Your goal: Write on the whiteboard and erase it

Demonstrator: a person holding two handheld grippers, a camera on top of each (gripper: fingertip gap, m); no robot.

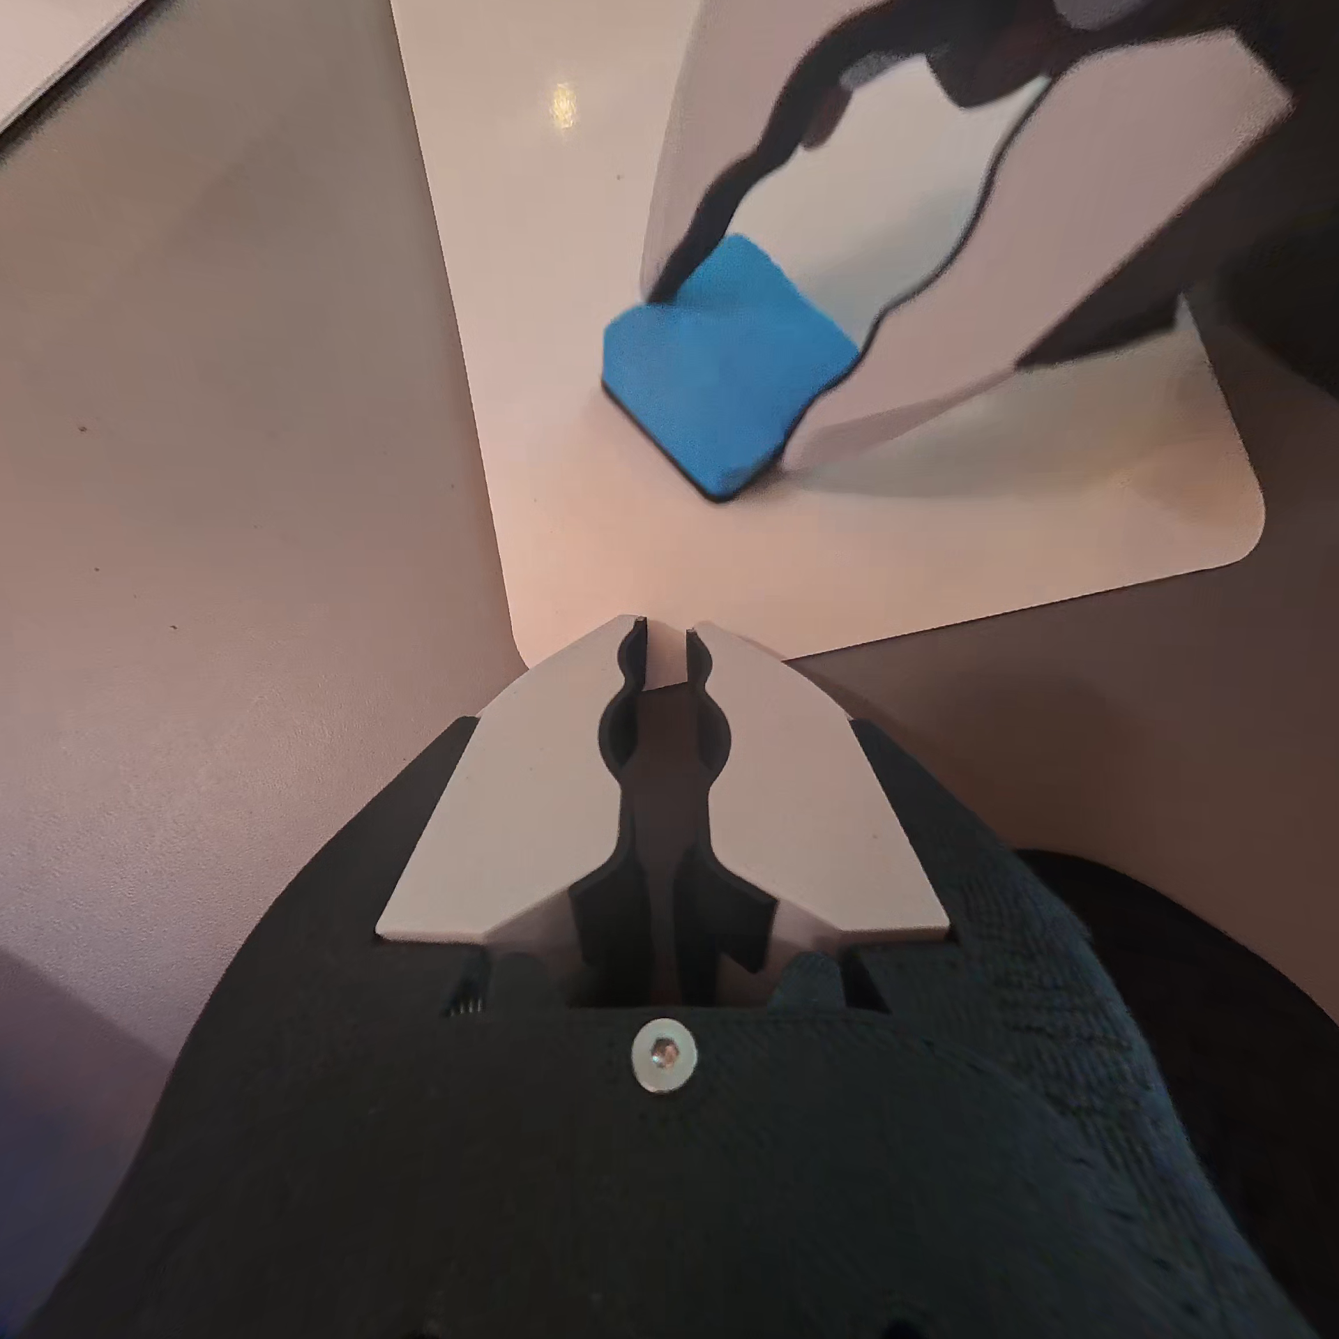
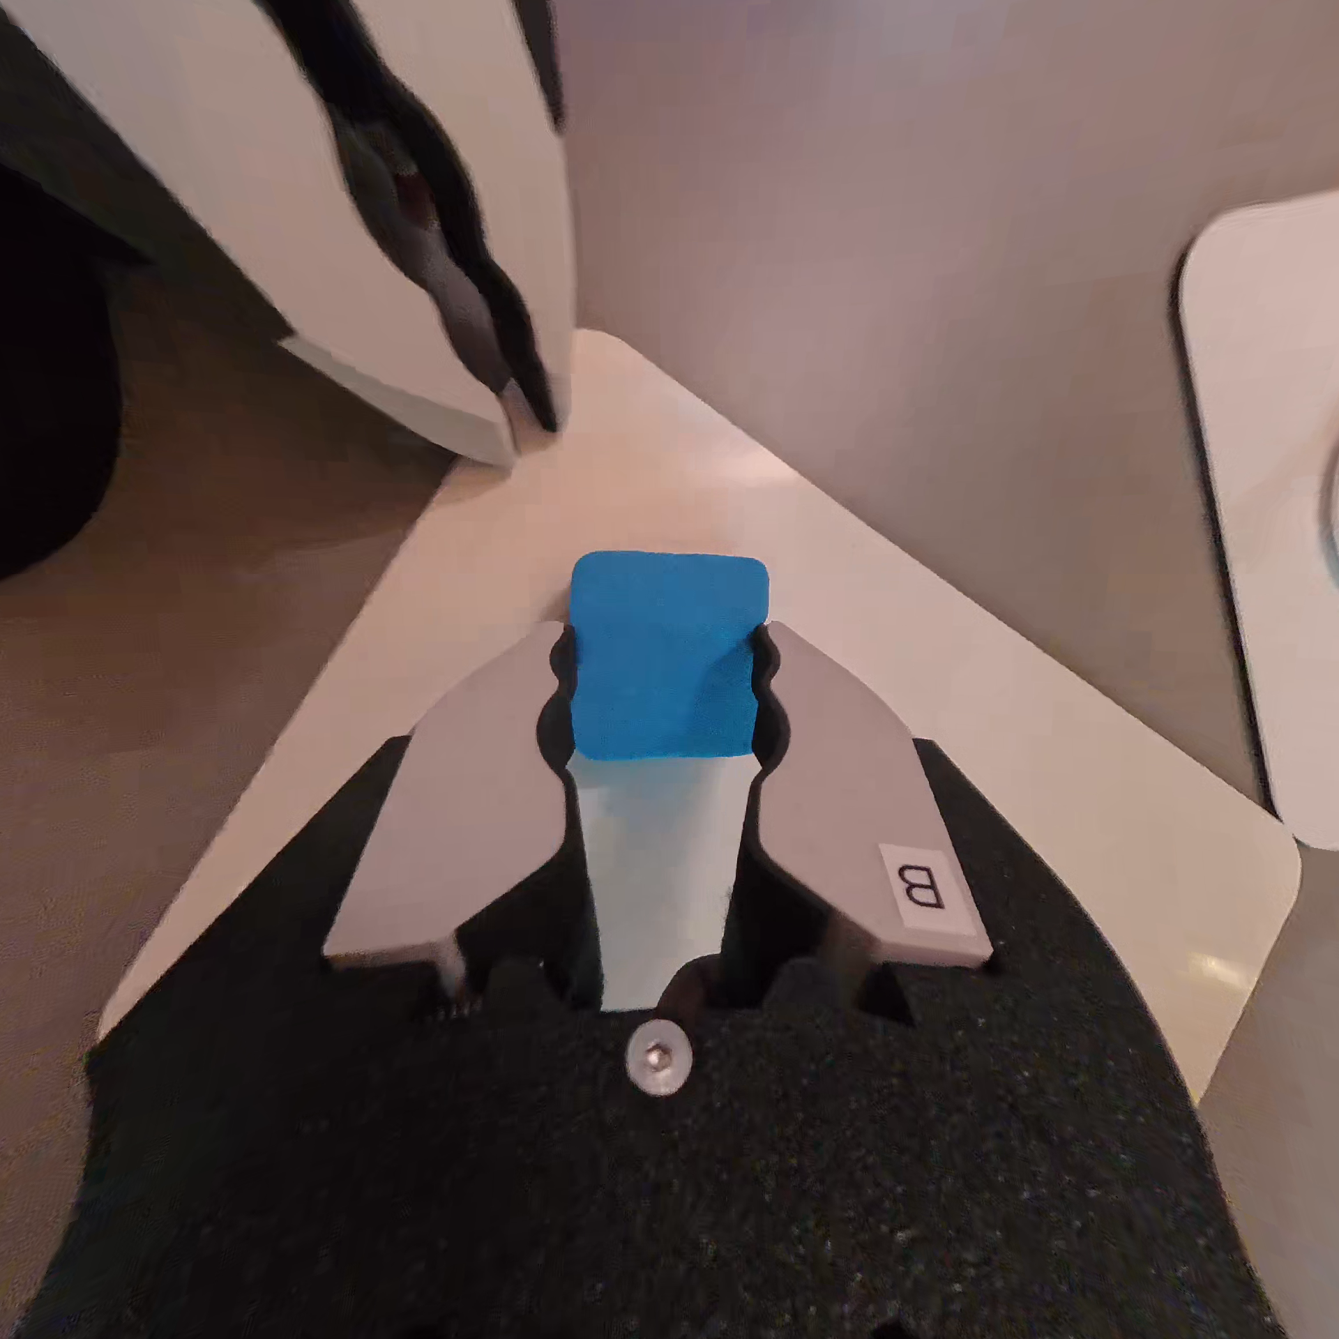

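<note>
A small white whiteboard with rounded corners lies flat on the beige table and shows no marks. A blue square eraser with a black underside rests flat on it. My right gripper is shut on the eraser, one finger on each side. It also shows in the left wrist view, blurred. My left gripper is shut and empty, its tips at the near corner of the whiteboard. In the right wrist view the left gripper touches down at the board's far corner.
The beige table runs all around the board. A second white rounded panel lies to the right of the whiteboard. A dark round object sits at the left edge. A white edge shows at the far left corner. My right fingertips sit around 6 cm from my left ones.
</note>
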